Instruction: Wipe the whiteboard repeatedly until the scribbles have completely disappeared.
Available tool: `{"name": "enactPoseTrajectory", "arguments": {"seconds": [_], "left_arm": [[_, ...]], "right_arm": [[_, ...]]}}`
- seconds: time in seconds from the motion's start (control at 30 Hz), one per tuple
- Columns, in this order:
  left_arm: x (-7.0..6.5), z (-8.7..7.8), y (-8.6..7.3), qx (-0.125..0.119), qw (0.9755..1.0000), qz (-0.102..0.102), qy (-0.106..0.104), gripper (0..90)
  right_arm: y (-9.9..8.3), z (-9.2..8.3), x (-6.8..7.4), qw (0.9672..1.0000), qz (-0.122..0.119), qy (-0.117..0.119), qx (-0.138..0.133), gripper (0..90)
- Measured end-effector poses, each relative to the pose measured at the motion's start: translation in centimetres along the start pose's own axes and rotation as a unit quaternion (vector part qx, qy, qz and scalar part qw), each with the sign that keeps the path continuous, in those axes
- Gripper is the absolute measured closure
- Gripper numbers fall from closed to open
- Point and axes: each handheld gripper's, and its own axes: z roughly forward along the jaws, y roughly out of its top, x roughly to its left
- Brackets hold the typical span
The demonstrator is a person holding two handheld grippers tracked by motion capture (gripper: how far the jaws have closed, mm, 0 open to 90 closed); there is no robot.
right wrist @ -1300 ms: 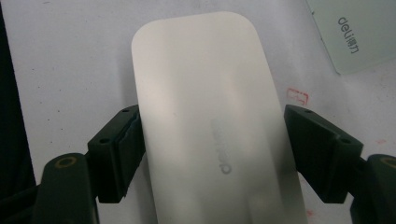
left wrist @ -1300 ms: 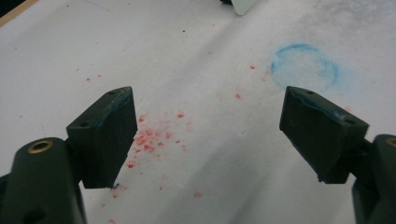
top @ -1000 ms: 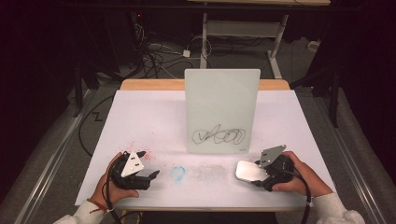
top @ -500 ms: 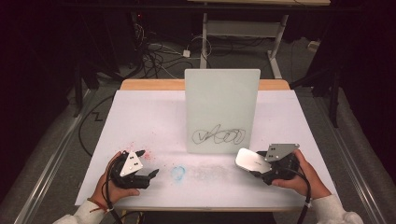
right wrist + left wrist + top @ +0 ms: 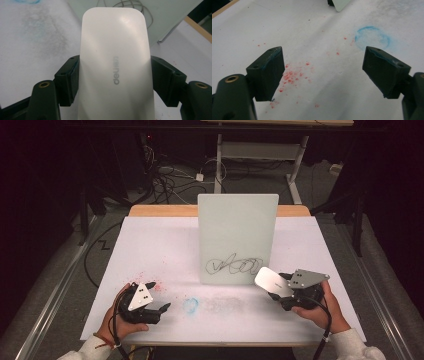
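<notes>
From the high view, the right gripper (image 5: 274,289) is clamped on a white eraser (image 5: 268,281) that pokes out ahead of its fingers, right at the lower right corner of the upright whiteboard (image 5: 237,237) with the black scribble (image 5: 235,265) on it, while the left gripper (image 5: 159,311) sits low on the white table cover (image 5: 160,245) with red specks (image 5: 145,281) just behind it and a blue ring mark (image 5: 190,305) a bit ahead. In the left gripper view the fingers (image 5: 268,72) are spread wide with nothing between them, red crumbs (image 5: 291,75) next to the left one and the blue ring (image 5: 372,38) past the right one. In the right gripper view the fingers (image 5: 68,80) pinch both sides of the eraser (image 5: 115,65), which blocks most of what's ahead, with a grey smudge (image 5: 45,27) off to the left and the board's scribble (image 5: 125,5) beyond the tip.
</notes>
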Motion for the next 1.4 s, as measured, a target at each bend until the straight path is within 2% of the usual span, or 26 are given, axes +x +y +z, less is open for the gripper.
{"name": "enactPoseTrajectory", "arguments": {"seconds": [0.17, 0.3, 0.5, 0.63, 0.77, 0.8, 0.87, 0.9, 0.93, 1.2, 1.4], "left_arm": [[0.0, -0.1, -0.1, 0.001, 1.0, -0.002, 0.002, 17.4], [-0.1, -0.2, -0.1, 0.001, 1.0, -0.001, 0.005, 17.4], [-0.3, -0.1, 0.1, 0.005, 0.9999, 0.008, 0.006, 17.4], [-0.4, -0.2, 0.1, 0.004, 0.9999, 0.009, 0.005, 17.4], [-0.4, -0.3, 0.1, 0.003, 0.9999, 0.012, 0.006, 17.4], [-0.4, -0.3, 0.1, 0.001, 0.9999, 0.01, 0.005, 17.4], [-0.4, -0.2, 0.1, 0.003, 0.9999, 0.01, 0.007, 17.4], [-0.4, -0.2, 0.1, 0.004, 0.9999, 0.011, 0.006, 17.4], [-0.4, -0.1, 0.1, 0.006, 0.9999, 0.012, 0.005, 17.3], [-0.5, -0.3, 0.0, 0.006, 0.9999, 0.013, 0.007, 17.4], [-0.5, -0.2, 0.0, 0.007, 0.9999, 0.013, 0.007, 17.3]], "right_arm": [[0.3, 0.2, 0.0, 0.9996, 0.008, -0.026, -0.009, 30.5], [0.5, 0.1, 0.1, 0.9977, 0.0, -0.065, -0.018, 30.5], [1.2, 0.3, 0.4, 0.9918, -0.02, -0.123, -0.029, 30.6], [1.8, 0.9, 0.5, 0.988, -0.031, -0.148, -0.034, 30.6], [2.3, 1.6, 0.7, 0.9824, -0.046, -0.176, -0.041, 30.6], [2.3, 1.6, 0.7, 0.9824, -0.046, -0.176, -0.041, 30.6], [2.6, 2.5, 1.0, 0.9795, -0.054, -0.189, -0.047, 30.6], [2.6, 2.5, 1.0, 0.9795, -0.054, -0.189, -0.047, 30.6], [2.8, 3.2, 1.3, 0.9762, -0.067, -0.202, -0.042, 30.6], [3.0, 5.1, 2.1, 0.9715, -0.099, -0.214, -0.023, 30.6], [2.9, 5.5, 2.4, 0.9696, -0.103, -0.22, -0.026, 30.6]]}}
